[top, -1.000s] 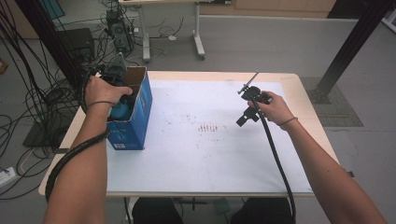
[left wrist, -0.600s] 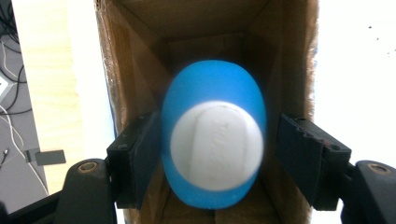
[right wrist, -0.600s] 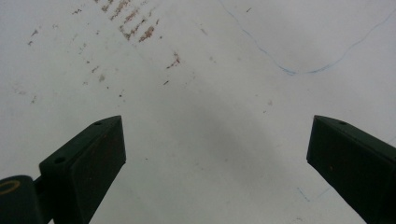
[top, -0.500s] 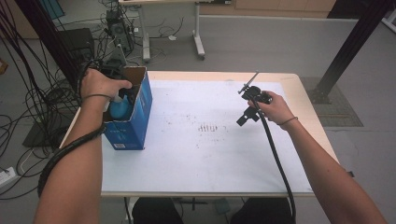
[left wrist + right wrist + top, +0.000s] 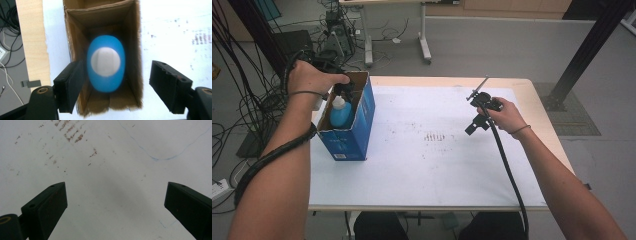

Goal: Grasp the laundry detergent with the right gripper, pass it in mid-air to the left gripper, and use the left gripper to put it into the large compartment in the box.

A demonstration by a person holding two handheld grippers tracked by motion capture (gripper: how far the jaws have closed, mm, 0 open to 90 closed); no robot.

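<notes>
The left gripper's fingers stand apart over the open blue box and have just been opening; the blue bottle stands upright inside the box, below and between them, unpressed. The right gripper, well to the right of the box, hangs over the white table cover with its jaws spread wide and nothing between them.

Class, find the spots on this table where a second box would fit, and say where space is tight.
Free: the white sheet between the blue box and the right gripper, and its whole near strip. Crowded: the left edge, where the box holding a blue bottle stands under the left gripper.
</notes>
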